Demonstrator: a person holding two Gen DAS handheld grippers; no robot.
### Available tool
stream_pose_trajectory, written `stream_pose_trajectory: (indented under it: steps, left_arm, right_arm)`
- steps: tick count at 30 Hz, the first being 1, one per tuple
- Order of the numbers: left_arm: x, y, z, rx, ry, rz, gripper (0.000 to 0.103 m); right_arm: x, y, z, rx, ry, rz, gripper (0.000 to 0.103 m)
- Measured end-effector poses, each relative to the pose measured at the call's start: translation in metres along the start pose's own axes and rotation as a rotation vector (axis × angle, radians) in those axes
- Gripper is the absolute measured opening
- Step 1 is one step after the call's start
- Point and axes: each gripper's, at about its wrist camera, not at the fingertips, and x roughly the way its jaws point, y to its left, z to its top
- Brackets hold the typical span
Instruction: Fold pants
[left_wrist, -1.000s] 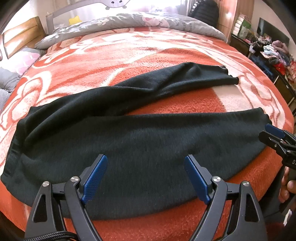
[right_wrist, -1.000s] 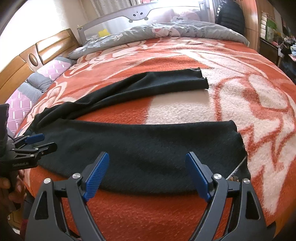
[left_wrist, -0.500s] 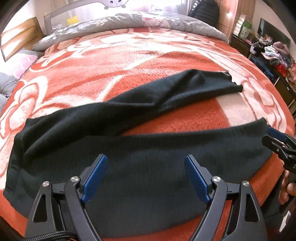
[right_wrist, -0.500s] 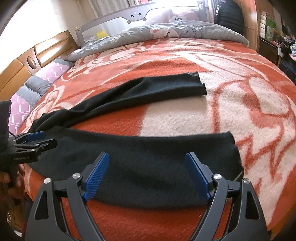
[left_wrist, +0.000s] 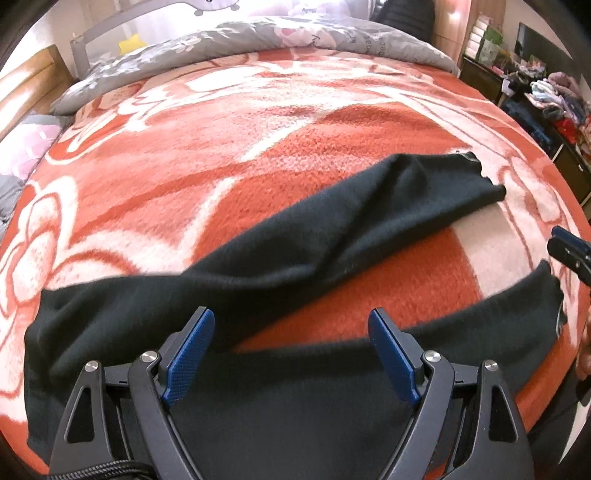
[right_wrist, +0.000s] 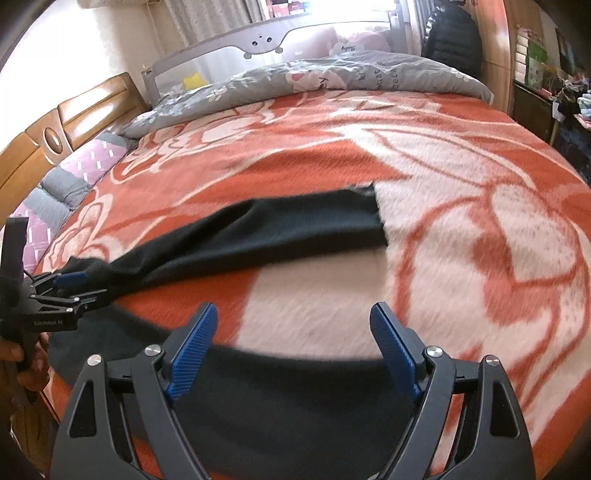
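Left wrist view is showing a bed with an orange and white flowered blanket (left_wrist: 295, 122), a grey quilt (left_wrist: 280, 37) lying at its far edge and cluttered shelves standing beside it. Black pants (left_wrist: 303, 398) are lying along the near edge, legs spreading apart, under the left gripper (left_wrist: 291, 354) and right gripper (right_wrist: 293, 347), both gaping wide and holding nothing. Motion is blurring the cloth, and the near hem is being cut off.

Bed covered by orange-and-white floral blanket (right_wrist: 461, 155). Grey quilt (right_wrist: 332, 74) bunched at far end. Wooden headboard (right_wrist: 74, 122) left. Grey guard rail (right_wrist: 229, 48); bright window behind. Cluttered shelves (left_wrist: 546, 96) right.
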Motion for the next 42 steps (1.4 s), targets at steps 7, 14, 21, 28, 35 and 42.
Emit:
stream_pose_trajectory:
  steps: [7,14,21,28,35,42]
  left_arm:
    - [0.031,-0.009,0.041,0.033,0.046,-0.018,0.086]
    - [0.069,-0.031,0.072,0.101,0.095,-0.008,0.086]
    - [0.102,-0.035,0.086,0.155,0.135,0.034,0.086]
    - [0.111,-0.007,0.096,0.095,0.173,-0.091,0.059]
    - [0.106,-0.019,0.097,0.176,0.151,-0.110,0.021]
    - [0.070,-0.016,0.087,0.154,0.110,-0.163,0.012]
  right_arm:
    - [0.037,-0.028,0.038,0.038,0.049,0.012,0.085]
    - [0.068,-0.050,0.066,0.048,0.069,0.003,0.085]
    - [0.102,-0.067,0.081,0.052,0.095,0.009,0.085]
    - [0.141,-0.085,0.092,0.065,0.152,0.035,0.085]
    - [0.161,-0.095,0.093,0.118,0.201,0.145,0.017]
    - [0.114,-0.094,0.090,0.144,0.109,0.238,0.009]
